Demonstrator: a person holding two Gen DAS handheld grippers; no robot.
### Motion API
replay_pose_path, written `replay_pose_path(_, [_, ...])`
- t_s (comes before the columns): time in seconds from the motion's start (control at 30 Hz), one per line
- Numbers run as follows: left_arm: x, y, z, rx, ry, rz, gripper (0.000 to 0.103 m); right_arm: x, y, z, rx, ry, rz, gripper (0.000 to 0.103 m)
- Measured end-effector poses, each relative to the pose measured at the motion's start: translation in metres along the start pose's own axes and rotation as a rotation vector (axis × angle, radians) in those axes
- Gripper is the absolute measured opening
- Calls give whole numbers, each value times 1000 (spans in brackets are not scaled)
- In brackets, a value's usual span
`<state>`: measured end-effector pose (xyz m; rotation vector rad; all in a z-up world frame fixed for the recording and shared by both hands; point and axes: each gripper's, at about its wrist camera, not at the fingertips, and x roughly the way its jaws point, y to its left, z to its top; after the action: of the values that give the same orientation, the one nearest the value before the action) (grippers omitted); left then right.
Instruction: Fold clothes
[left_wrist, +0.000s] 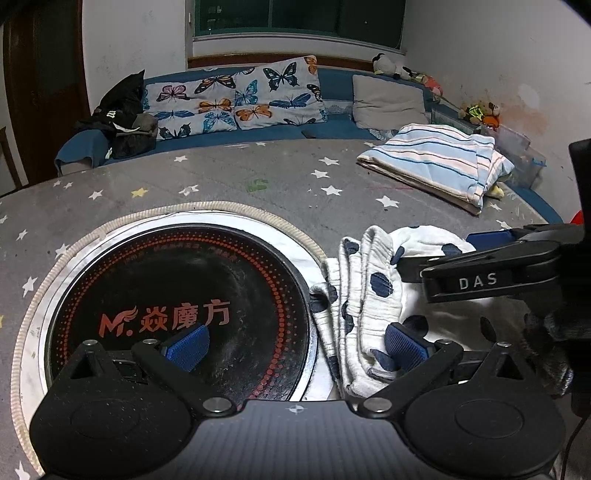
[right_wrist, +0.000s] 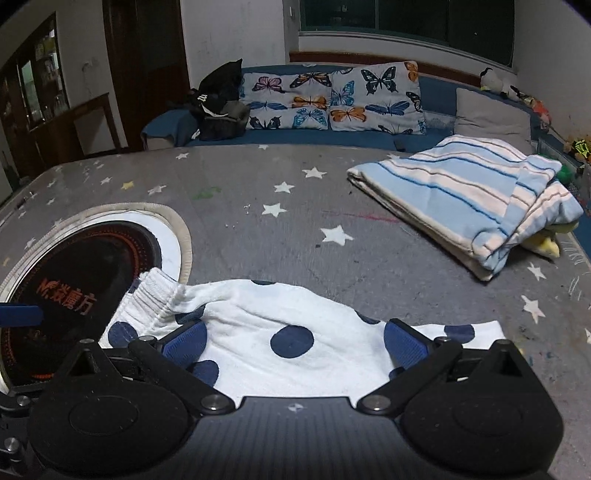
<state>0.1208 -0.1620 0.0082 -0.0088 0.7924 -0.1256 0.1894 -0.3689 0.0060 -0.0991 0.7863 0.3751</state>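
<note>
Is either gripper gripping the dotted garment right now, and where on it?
Neither. Left gripper and right gripper are both open over the polka-dot garment.

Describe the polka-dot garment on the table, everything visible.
The polka-dot garment is white, soft knit-looking cloth with dark blue dots and a ribbed elastic waistband. It lies crumpled and partly bunched on the grey star-print tablecloth, its waistband end overlapping the round inset cooktop. Both tools, left and right, are open over it.
</note>
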Motion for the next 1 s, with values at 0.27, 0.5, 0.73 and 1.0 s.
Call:
replay_pose_path(0.27, [-1, -1, 1, 3, -3, 4, 103, -17, 11, 8, -36, -33, 34, 103])
replay_pose_path(0.5, [-1, 0, 1, 0, 0, 8, 103, 0, 16, 9, -30, -10, 43, 103])
replay_pose_path(0.73, [-4, 3, 1, -11, -4, 3, 103, -42, 10, 1, -48, -71, 22, 103])
replay_pose_path(1.0, [-4, 5, 0, -14, -5, 11, 103, -56, 4, -43, -54, -28, -30, 103])
